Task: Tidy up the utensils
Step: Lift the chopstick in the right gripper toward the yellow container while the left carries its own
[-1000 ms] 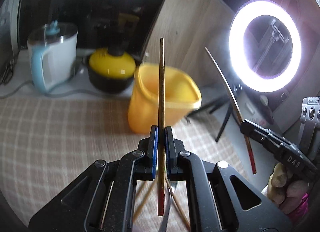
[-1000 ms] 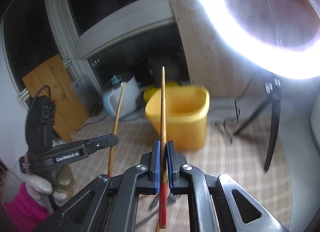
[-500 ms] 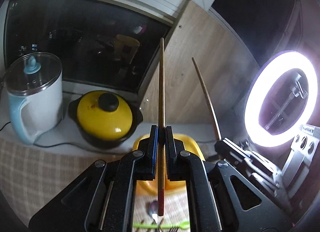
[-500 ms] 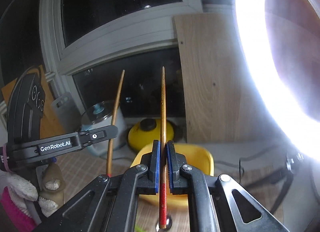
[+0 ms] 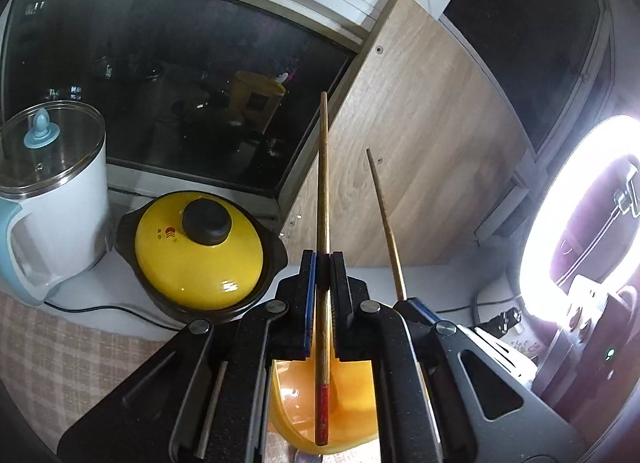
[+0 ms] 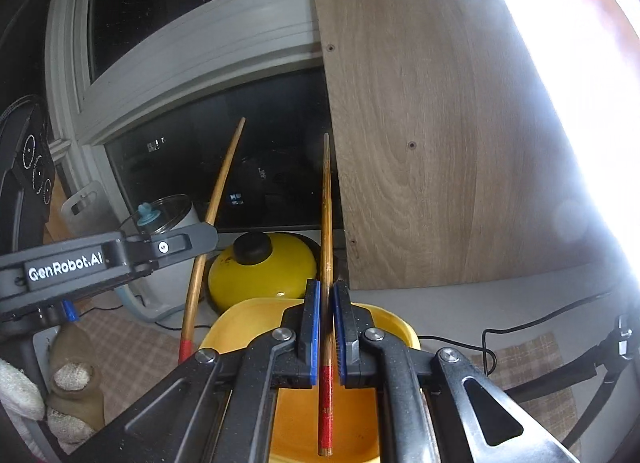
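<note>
Gripping one chopstick each, the left tool (image 5: 322,263) and right tool (image 6: 327,295) hold them pinched upright, red ends hanging over the yellow bin (image 6: 248,323) on the near counter. Neither chopstick (image 5: 323,183) is dropped in yet; releasing both remains.

Both chopsticks (image 5: 322,223) now over yellow container (image 6: 248,327)

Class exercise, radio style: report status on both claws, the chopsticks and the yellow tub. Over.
Left claw shut on one chopstick. Right claw shut on the other chopstick. Red ends hang over the yellow tub. Nothing blocking the drop.
</note>
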{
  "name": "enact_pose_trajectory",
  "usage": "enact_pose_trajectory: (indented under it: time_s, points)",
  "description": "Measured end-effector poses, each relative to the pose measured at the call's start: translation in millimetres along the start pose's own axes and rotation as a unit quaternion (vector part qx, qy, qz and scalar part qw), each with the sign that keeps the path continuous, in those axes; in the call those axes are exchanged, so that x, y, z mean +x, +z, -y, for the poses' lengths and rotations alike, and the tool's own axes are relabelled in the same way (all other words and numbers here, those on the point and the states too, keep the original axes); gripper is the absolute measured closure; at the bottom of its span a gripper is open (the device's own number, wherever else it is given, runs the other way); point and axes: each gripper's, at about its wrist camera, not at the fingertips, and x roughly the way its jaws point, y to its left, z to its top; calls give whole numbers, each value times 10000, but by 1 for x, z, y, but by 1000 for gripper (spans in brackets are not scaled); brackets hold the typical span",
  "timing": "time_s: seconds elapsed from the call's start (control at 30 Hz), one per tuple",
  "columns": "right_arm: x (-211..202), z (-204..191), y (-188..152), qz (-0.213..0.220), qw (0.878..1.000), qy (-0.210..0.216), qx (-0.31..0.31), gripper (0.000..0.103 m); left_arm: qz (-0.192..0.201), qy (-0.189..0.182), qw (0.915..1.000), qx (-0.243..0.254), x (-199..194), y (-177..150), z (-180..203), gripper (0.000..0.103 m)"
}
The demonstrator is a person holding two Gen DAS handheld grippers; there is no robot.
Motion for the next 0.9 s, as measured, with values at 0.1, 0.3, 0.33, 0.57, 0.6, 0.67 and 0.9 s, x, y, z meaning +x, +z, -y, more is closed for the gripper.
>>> enact_pose_trajectory:
  time_s: [0.1,0.3,0.33,0.57,0.6,0.67,0.9]
  points:
    - [3,-1,2,21,10000,-43,-30,99,130,42,9999,39,1,2,0,99]
    - [6,-3,-4,31,9999,-111,-127,99,86,93,9999,111,10,-6,-4,99]
    - [6,-4,-4,30,9998,-96,-144,99,64,90,9999,113,10,-7,-4,99]
    - [7,-1,-13,-91,9999,8,-93,99,-98,95,9997,217,3,-13,-4,99]
    - [6,2,-14,-93,9999,2,-63,99,-110,95,9996,228,2,-14,-3,99]
    - [1,7,-15,-72,10000,14,45,99,-133,88,9995,257,-2,-15,-3,99]
    - [-18,11,-19,46,10000,-6,-48,99,-239,137,9987,422,-6,-21,0,99]
